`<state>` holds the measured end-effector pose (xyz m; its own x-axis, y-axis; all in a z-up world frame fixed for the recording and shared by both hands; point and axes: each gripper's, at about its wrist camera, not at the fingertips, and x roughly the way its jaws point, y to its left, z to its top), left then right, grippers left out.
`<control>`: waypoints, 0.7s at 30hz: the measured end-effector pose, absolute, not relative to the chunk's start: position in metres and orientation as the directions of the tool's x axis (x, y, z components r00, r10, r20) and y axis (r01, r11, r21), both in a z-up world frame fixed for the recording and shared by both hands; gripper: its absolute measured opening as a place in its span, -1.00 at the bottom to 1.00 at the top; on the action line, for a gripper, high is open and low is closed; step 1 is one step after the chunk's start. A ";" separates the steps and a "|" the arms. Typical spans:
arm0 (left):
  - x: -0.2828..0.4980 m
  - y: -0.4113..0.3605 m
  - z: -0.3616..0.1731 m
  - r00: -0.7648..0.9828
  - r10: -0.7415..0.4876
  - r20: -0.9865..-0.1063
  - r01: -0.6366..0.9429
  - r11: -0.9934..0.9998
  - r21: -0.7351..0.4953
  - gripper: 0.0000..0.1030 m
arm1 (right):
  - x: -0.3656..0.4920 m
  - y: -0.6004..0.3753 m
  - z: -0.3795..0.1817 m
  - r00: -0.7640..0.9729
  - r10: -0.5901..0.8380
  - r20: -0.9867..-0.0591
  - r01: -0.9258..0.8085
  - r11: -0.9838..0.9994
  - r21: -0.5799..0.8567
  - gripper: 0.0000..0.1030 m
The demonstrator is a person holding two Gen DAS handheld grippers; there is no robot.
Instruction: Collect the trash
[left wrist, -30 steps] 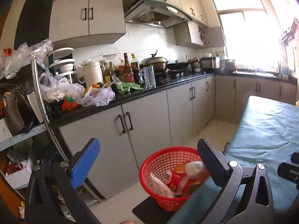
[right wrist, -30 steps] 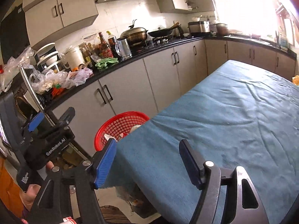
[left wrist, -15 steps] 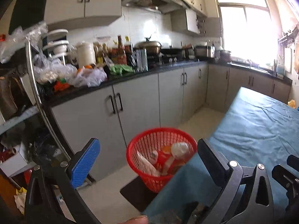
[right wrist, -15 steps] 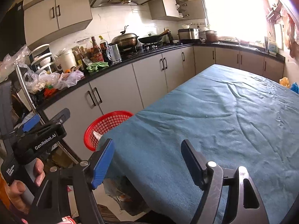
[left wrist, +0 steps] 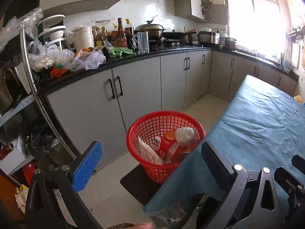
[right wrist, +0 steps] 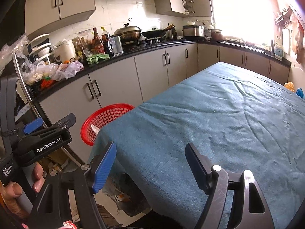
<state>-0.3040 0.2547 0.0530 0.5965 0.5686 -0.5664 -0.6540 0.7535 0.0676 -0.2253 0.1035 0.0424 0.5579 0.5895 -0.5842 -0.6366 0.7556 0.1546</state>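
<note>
Tongs come first in both views: the left gripper [left wrist: 150, 164] and the right gripper [right wrist: 150, 164] each stand with jaws wide apart and nothing between them, so neither carries any trash at this moment. In the right wrist view a hand [right wrist: 22, 187] holds the left gripper's handle beside the table's near corner.

Just past the left jaws a red basket [left wrist: 146, 122] stands on a dark mat [left wrist: 139, 183] on the floor, tight against the corner of the table [right wrist: 219, 114] with its blue cloth. One basket, and it already holds the collected trash [left wrist: 171, 145]: I count roughly four pieces, a white wrapper, a red-and-white packet, an orange piece and a pale crumpled ball, though they overlap and the count is uncertain. That much of the job looks done.

Most of the blue cloth is bare. At its far right edge sit two small things, one orange scrap [right wrist: 289, 85] and one blue scrap [right wrist: 299, 92]; judging from here they are probably the trash left to fetch, though they are too small to tell for sure.

Beyond, the kitchen counter [left wrist: 133, 59] carries several plastic bags [left wrist: 87, 59], bottles and pots; whether any of that counts as trash I cannot tell
</note>
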 end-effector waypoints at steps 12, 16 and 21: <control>-0.300 0.265 0.038 0.566 0.544 -0.620 -0.656 0.752 0.060 1.00 | -0.225 0.117 0.031 0.548 0.565 -0.616 -0.639 0.759 0.127 0.54; -0.301 0.269 0.036 0.560 0.541 -0.627 -0.660 0.749 0.057 1.00 | -0.226 0.123 0.028 0.540 0.563 -0.625 -0.646 0.754 0.122 0.54; -0.301 0.273 0.033 0.552 0.538 -0.637 -0.666 0.744 0.051 1.00 | -0.228 0.129 0.026 0.534 0.562 -0.632 -0.650 0.750 0.118 0.55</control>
